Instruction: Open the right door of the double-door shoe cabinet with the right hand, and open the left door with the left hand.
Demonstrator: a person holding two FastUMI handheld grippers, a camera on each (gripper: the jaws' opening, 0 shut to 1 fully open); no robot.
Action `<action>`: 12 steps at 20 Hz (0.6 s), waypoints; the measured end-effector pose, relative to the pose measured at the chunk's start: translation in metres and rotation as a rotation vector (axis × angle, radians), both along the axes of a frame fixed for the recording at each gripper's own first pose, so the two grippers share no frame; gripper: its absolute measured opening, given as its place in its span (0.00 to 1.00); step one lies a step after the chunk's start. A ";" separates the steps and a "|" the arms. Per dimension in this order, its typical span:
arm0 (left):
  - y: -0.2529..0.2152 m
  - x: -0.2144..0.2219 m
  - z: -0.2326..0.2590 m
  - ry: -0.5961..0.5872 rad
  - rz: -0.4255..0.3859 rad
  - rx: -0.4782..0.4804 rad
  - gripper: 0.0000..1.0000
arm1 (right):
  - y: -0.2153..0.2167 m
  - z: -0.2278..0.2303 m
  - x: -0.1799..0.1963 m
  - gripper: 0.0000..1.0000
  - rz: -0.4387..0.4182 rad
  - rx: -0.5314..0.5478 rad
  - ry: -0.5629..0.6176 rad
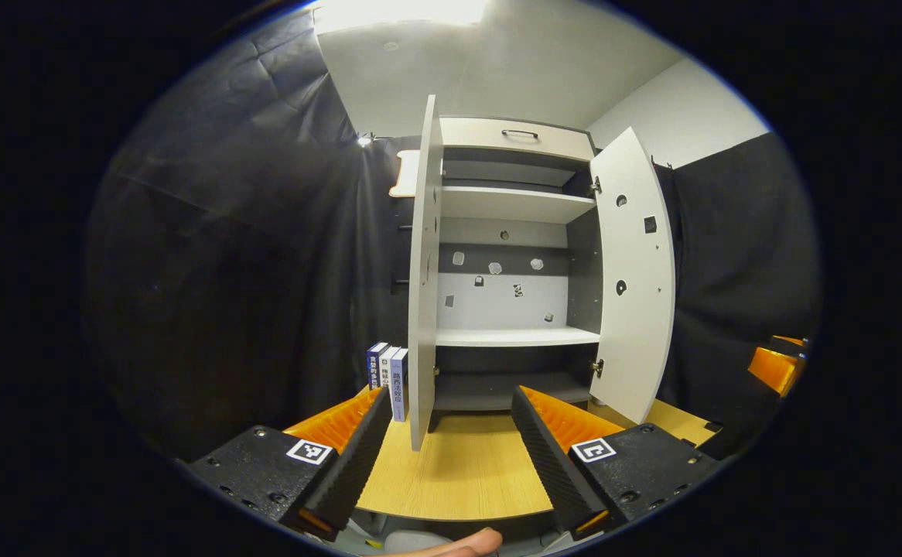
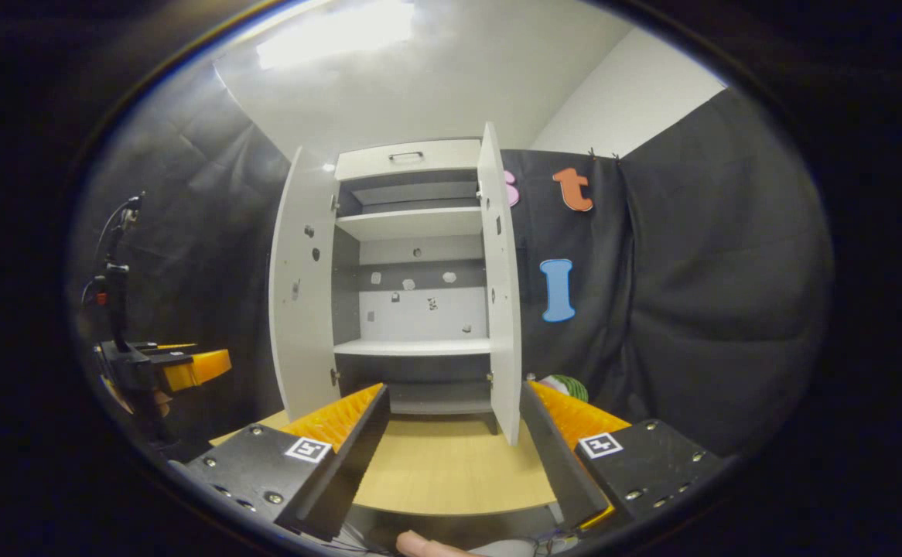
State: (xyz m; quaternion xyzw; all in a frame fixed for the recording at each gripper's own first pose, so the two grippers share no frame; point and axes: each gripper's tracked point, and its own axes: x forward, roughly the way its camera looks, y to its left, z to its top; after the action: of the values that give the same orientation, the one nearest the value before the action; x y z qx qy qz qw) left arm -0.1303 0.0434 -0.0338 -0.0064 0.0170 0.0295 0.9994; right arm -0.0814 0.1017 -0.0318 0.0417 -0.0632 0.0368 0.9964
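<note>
Presently: shoe cabinet [image 1: 513, 255] upright at the back of the worktop [image 1: 459, 472], left door [image 1: 424, 271] and right door [image 1: 634, 271] both swung wide, shelves bare. My left tongs [image 1: 445, 445] gape, gripping nothing, short of the left door's edge. My right tongs [image 2: 455, 441] likewise spread and unladen. Books [image 1: 387, 375] stand beside the left door.

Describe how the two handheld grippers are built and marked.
The left gripper and the right gripper match: each has two black blocks studded with screws, each block bearing a square black-and-white tag, and two long wedge-shaped fingers with ridged inner faces.
</note>
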 end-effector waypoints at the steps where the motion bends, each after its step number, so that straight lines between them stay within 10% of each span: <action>1: -0.004 -0.001 0.001 0.000 -0.009 0.009 0.96 | 0.001 0.000 0.000 1.00 0.000 0.002 0.000; 12: -0.016 -0.007 0.018 -0.033 -0.037 0.052 0.96 | -0.001 0.006 -0.002 1.00 -0.016 0.003 -0.008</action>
State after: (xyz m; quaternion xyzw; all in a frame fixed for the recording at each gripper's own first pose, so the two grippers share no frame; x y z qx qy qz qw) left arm -0.1376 0.0277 -0.0161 0.0197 0.0001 0.0114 0.9997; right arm -0.0833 0.1003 -0.0257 0.0424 -0.0676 0.0288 0.9964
